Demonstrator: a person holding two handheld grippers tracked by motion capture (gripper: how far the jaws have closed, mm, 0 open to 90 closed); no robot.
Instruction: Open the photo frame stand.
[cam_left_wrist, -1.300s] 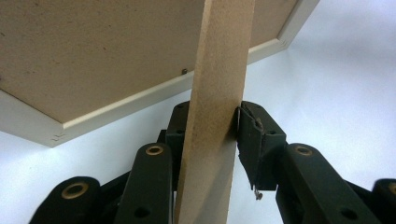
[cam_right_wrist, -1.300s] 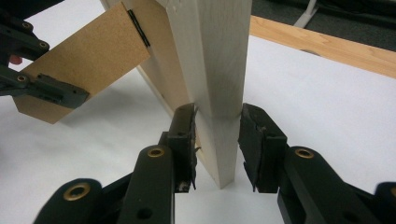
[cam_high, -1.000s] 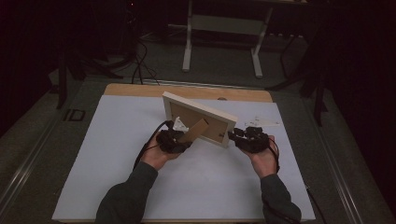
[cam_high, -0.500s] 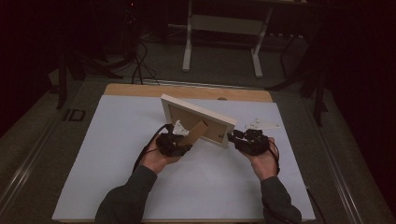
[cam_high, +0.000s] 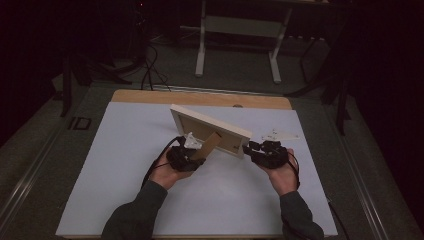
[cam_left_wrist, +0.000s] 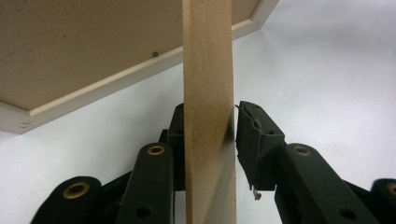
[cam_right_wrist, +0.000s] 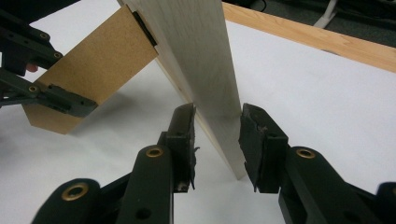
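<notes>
The picture frame (cam_high: 210, 129) stands on the table (cam_high: 120, 165), its stand (cam_high: 211, 145) behind it, toward the person.

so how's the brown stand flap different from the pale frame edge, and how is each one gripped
The stand flap is thin brown fibreboard; the frame is thicker, pale wood. The left gripper is closed on the flap's free end, which hangs off the frame's back, while the right gripper clamps the frame's side rail near its corner. The flap slants off the table; the frame's corner seems to rest on it. Both sit between black jaws.

open white mat (cam_high: 125, 165) around, paper scrap (cam_high: 278, 134) beside frame (cam_high: 210, 129)
</notes>
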